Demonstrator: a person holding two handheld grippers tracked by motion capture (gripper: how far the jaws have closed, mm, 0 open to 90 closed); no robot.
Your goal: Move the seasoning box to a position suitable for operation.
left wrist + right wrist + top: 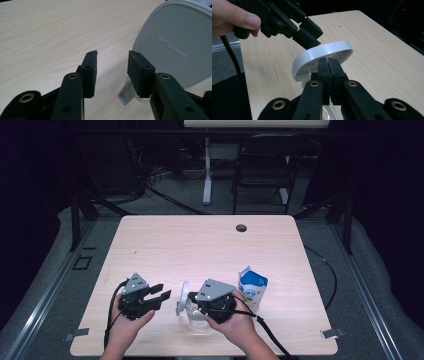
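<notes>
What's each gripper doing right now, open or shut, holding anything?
Left gripper: open, holding nothing, jaws beside the grey lid.
Right gripper: shut at the lid's near edge; an actual grip cannot be told.

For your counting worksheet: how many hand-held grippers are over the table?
2: the left gripper at the near left, the right gripper beside it, by the grey lid.

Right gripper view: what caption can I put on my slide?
Right gripper pinches the white lid while the open left gripper waits above it.

Pouch print too small — lid cut off at frame edge.
</notes>
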